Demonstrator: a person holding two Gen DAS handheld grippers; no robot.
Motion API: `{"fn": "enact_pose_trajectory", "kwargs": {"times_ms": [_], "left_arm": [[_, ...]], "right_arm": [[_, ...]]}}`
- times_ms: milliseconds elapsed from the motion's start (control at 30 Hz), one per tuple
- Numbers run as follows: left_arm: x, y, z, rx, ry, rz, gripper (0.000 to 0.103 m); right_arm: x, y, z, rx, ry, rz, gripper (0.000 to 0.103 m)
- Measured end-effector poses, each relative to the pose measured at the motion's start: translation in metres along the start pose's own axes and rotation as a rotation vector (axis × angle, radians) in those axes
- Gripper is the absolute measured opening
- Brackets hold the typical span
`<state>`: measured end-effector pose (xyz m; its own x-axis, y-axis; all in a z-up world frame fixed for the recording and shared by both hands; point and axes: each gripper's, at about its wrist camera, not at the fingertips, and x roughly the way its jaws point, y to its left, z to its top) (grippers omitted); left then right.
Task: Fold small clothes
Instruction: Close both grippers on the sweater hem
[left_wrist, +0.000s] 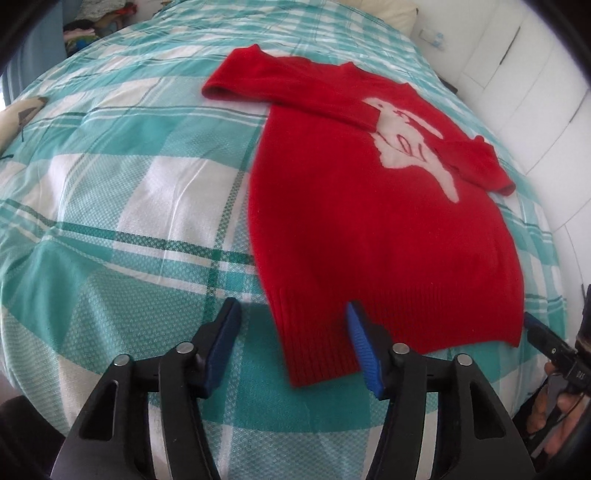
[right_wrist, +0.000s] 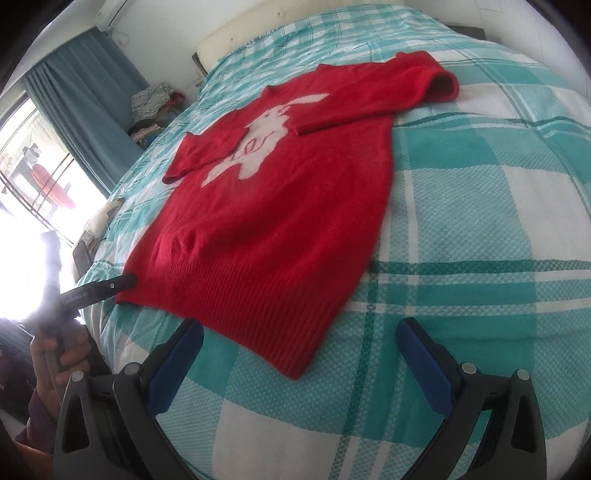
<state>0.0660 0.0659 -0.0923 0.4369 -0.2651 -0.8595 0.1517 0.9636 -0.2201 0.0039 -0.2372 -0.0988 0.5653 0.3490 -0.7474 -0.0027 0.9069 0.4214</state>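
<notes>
A small red sweater (left_wrist: 369, 221) with a white rabbit figure lies flat on the bed, both sleeves folded across its chest; it also shows in the right wrist view (right_wrist: 280, 214). My left gripper (left_wrist: 291, 310) is open and empty, its jaws astride the sweater's left hem corner. My right gripper (right_wrist: 299, 332) is open and empty, just in front of the sweater's right hem corner. The right gripper's tip (left_wrist: 543, 332) shows at the hem's far corner in the left wrist view, and the left gripper's tip (right_wrist: 110, 286) shows in the right wrist view.
The bed has a teal and white plaid cover (left_wrist: 147, 192). A white wall or wardrobe (left_wrist: 535, 92) runs along one side. Blue curtains (right_wrist: 88, 99), a bright window and a pile of clothes (right_wrist: 155, 103) lie past the other side. A cream headboard (right_wrist: 295, 26) is at the far end.
</notes>
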Motion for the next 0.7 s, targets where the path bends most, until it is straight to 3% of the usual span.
{"fn": "enact_pose_trajectory", "kwargs": {"times_ms": [33, 67, 100, 133, 200, 233, 300, 400, 500, 700], "left_arm": [[0.001, -0.004, 0.001, 0.005, 0.003, -0.002, 0.035], [0.003, -0.006, 0.002, 0.009, 0.008, -0.004, 0.017], [0.004, -0.007, 0.002, 0.011, 0.015, -0.009, 0.008], [0.005, -0.009, 0.003, 0.007, 0.017, -0.013, 0.008], [0.003, -0.008, 0.004, -0.002, 0.009, -0.006, 0.006], [-0.001, -0.006, 0.003, -0.007, 0.004, -0.001, 0.005], [-0.013, 0.001, 0.002, -0.019, -0.015, 0.007, 0.004], [-0.035, 0.013, 0.0, -0.049, -0.031, -0.023, 0.004], [-0.05, 0.013, -0.007, -0.039, -0.035, -0.036, 0.003], [-0.023, 0.008, -0.023, 0.004, 0.038, 0.046, 0.003]], "right_arm": [[0.001, 0.0, 0.0, 0.005, 0.004, 0.002, 0.103], [0.002, 0.001, 0.0, 0.008, 0.009, 0.007, 0.101], [0.003, 0.003, 0.0, 0.007, 0.012, 0.011, 0.086], [0.004, 0.004, 0.003, 0.002, 0.017, 0.009, 0.073], [0.008, 0.003, 0.006, -0.003, 0.034, -0.001, 0.015], [0.009, -0.001, 0.007, 0.009, 0.048, 0.008, 0.006], [0.001, -0.004, 0.009, 0.03, 0.046, 0.003, 0.006], [-0.027, 0.001, 0.007, -0.025, 0.014, -0.089, 0.005], [-0.052, 0.007, 0.001, -0.047, 0.013, -0.118, 0.004], [-0.045, 0.002, -0.012, -0.065, 0.075, -0.194, 0.004]]}}
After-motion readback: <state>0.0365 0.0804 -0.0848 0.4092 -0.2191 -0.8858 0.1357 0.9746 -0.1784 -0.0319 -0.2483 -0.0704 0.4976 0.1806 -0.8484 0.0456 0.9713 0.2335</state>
